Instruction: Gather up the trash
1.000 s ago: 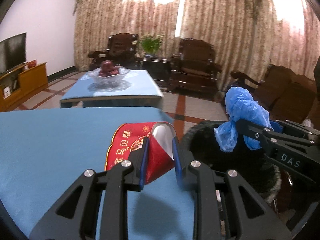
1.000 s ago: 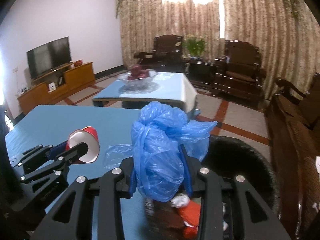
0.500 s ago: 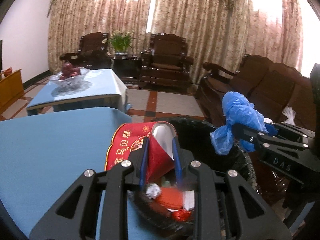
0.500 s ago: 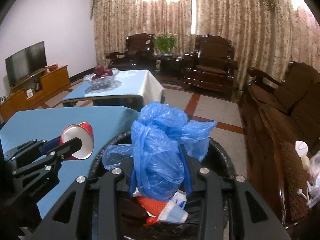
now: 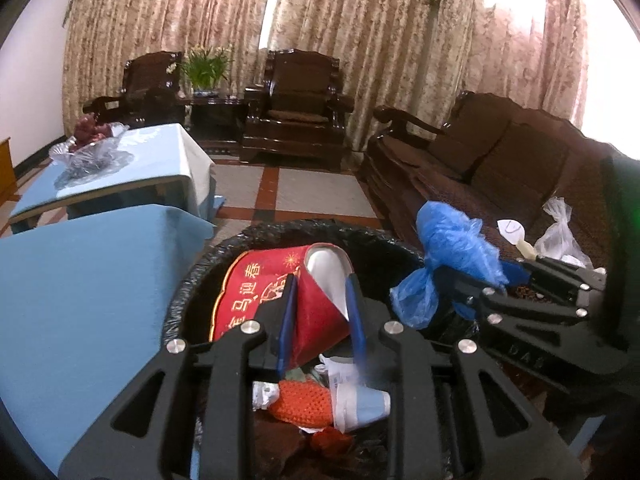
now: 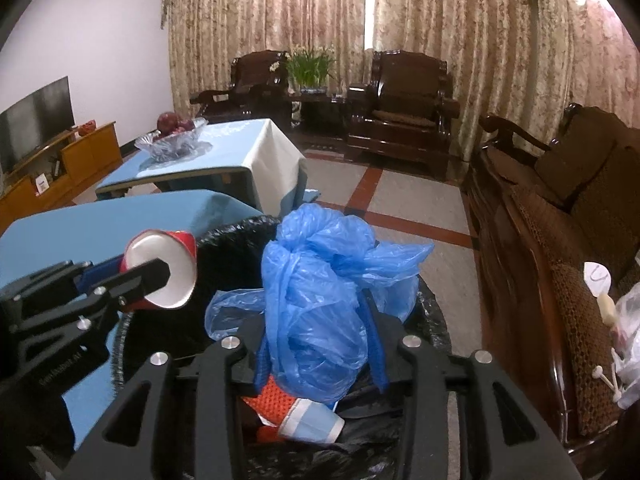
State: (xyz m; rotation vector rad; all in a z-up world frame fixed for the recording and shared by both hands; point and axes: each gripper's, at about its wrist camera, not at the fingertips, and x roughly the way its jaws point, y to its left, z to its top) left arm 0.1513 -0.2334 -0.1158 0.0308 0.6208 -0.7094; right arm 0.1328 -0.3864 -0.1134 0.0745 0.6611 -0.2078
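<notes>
Heavy patterned curtains [image 6: 460,32] and dark wooden armchairs back a sitting room, where a blue-clothed table [image 5: 92,276] stands just beside a round trash bin lined with a black bag [image 5: 340,230]. Inside the bin lie an orange mesh piece [image 5: 302,402], a pale blue paper cup [image 5: 362,402] on its side and crumpled scraps. Above the bin, the left gripper [image 5: 320,316] clamps a red paper cup [image 5: 316,304] printed with gold Chinese characters; the cup lies roughly level, its long axis running away from the camera and its silvery open mouth facing forward. To its right, the right gripper [image 6: 320,336] squeezes a bunched blue plastic bag [image 6: 316,304], which rises upright from between the jaws, also over the bin.
</notes>
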